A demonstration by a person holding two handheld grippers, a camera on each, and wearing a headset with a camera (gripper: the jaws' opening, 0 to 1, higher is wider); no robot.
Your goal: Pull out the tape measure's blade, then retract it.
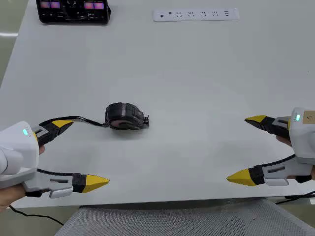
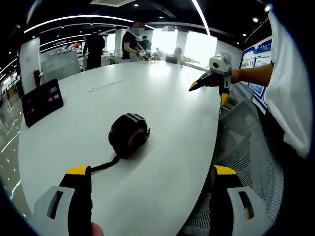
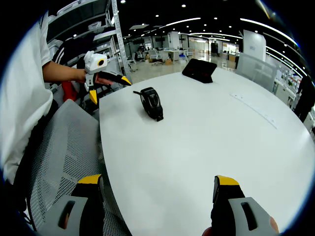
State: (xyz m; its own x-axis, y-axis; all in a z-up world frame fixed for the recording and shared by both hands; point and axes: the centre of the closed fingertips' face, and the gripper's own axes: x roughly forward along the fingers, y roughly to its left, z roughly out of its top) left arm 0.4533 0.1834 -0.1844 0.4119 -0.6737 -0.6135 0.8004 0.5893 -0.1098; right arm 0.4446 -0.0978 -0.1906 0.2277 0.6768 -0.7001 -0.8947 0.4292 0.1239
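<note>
While the tape measure point(image 1: 125, 117) sits on the white surface point(image 1: 197, 73), left of centre, with nothing drawn out, task looks unstarted: left gripper point(image 1: 80, 152) and right gripper point(image 1: 247, 148) both gape wide, empty; pull and retract remain.

Left claw point(image 1: 87, 152) and right claw point(image 1: 238, 148): white, yellow-tipped.

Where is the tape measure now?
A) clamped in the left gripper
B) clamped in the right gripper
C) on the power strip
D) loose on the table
D: the tape measure lies on the table, with the left gripper and the right gripper both open around nothing.
</note>
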